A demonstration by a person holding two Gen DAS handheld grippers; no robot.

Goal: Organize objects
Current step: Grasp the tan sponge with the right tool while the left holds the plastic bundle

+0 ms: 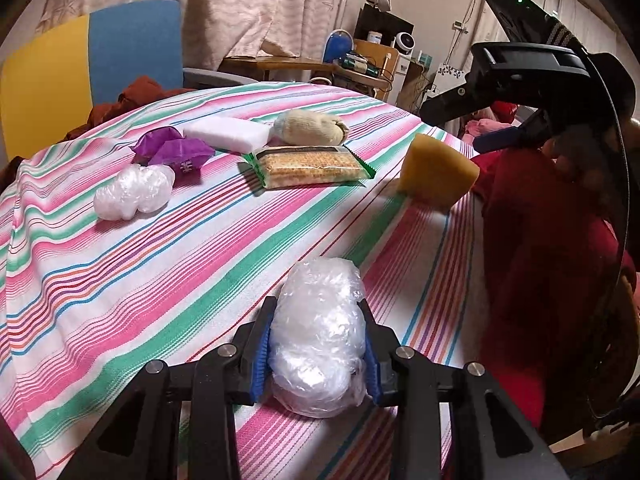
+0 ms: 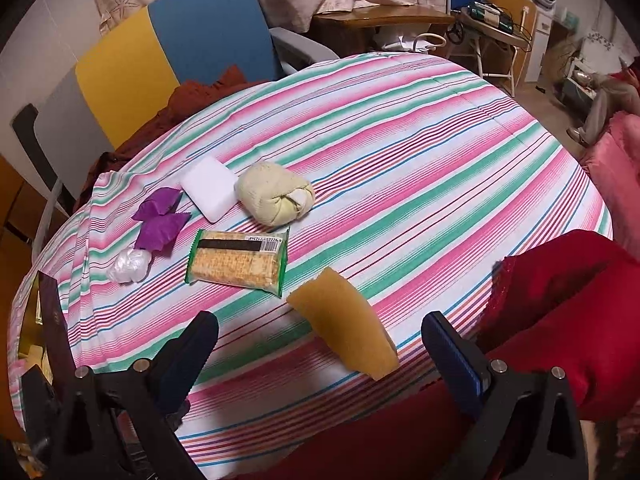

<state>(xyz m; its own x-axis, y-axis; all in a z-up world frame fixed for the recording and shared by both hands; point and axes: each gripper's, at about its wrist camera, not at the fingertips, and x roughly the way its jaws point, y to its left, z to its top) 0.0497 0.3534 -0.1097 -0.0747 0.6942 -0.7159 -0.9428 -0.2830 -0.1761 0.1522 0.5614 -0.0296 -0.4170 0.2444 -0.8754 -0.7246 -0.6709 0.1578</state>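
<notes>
A plastic ball [image 1: 320, 336], clear crumpled wrap, sits clamped between the blue pads of the left hand-held gripper [image 1: 316, 354], low over the near part of the striped surface [image 1: 160, 272]. The right hand-held gripper [image 2: 320, 354] has its fingers spread wide apart with nothing between them, above the near edge of the surface. A yellow sponge [image 2: 344, 324] appears just ahead of those open fingers; whether it rests on the cloth or is off it cannot be told. In the left wrist view the same sponge shows at the surface's right edge, beside a red sleeve [image 1: 540, 240].

Farther back lie the other things in a loose group: a cracker pack [image 2: 240, 262] in green-edged wrapping, a rolled cream sock [image 2: 274, 194] behind it, a white block [image 2: 210, 188] touching or just beside the sock, two purple wrappers [image 2: 158, 220] to the left, and a second, smaller plastic ball [image 2: 130, 266] beside them. A blue and yellow chair [image 2: 168, 40] stands behind the surface.
</notes>
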